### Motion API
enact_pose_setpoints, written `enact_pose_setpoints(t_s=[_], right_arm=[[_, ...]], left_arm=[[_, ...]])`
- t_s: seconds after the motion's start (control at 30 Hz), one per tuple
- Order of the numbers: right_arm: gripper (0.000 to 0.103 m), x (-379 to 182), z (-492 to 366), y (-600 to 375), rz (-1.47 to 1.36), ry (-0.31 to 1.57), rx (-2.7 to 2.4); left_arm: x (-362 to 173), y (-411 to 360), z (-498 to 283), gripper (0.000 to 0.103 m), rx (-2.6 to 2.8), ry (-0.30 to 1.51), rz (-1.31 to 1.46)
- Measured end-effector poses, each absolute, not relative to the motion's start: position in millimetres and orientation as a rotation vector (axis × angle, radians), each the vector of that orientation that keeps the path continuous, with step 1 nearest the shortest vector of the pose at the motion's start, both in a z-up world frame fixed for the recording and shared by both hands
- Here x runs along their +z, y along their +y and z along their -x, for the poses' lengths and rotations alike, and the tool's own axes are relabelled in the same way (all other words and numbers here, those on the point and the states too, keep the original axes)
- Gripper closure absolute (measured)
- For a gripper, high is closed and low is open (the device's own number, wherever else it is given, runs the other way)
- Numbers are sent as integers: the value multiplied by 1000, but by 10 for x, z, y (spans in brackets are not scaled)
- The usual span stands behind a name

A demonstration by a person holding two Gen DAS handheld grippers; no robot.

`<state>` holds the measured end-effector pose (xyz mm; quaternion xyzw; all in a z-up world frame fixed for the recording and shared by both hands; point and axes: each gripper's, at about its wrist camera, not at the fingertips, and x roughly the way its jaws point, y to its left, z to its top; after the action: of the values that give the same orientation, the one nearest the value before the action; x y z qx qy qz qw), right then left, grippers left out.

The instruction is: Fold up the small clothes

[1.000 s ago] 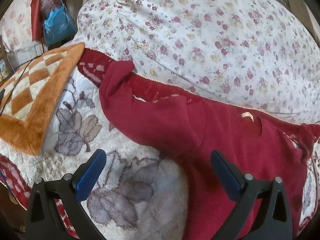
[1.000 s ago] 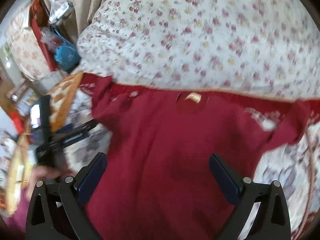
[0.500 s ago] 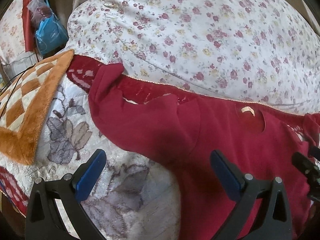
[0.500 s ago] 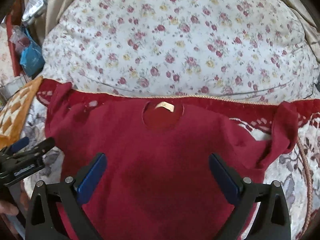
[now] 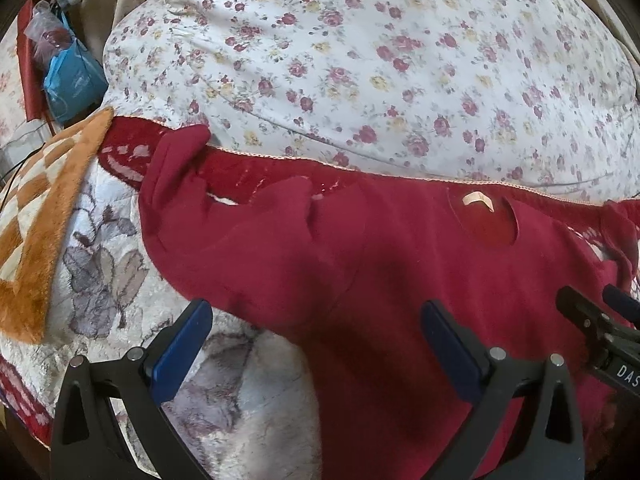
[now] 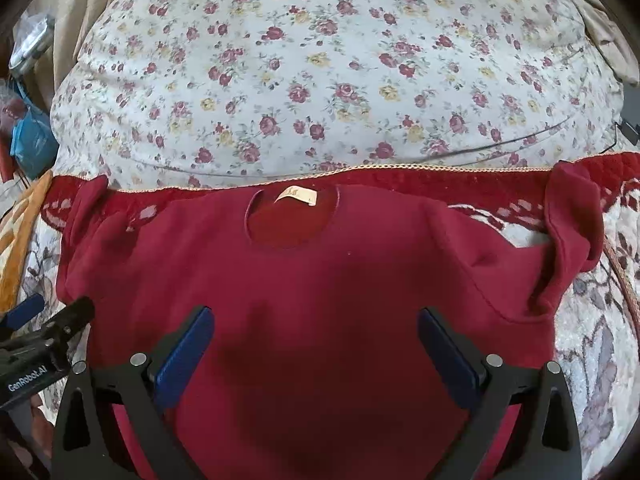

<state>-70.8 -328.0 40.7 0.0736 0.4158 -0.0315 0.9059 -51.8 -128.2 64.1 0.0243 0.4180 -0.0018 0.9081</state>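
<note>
Both claws spread and empty, left gripper and right gripper, so pinch the dark red fleece sweatshirt by its bunched sleeve cuffs at upper left and upper right.

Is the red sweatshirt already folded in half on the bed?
No, the red sweatshirt lies spread open, neckline and label showing and both sleeves out to the sides.
</note>
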Motion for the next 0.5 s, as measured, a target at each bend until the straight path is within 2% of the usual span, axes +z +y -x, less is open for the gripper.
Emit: enact_pose_setpoints(t_s=[0.5], right_arm=[[0, 449, 642, -3214, -102, 882, -58]], left_arm=[[655, -1320, 482, 0, -14, 832, -44]])
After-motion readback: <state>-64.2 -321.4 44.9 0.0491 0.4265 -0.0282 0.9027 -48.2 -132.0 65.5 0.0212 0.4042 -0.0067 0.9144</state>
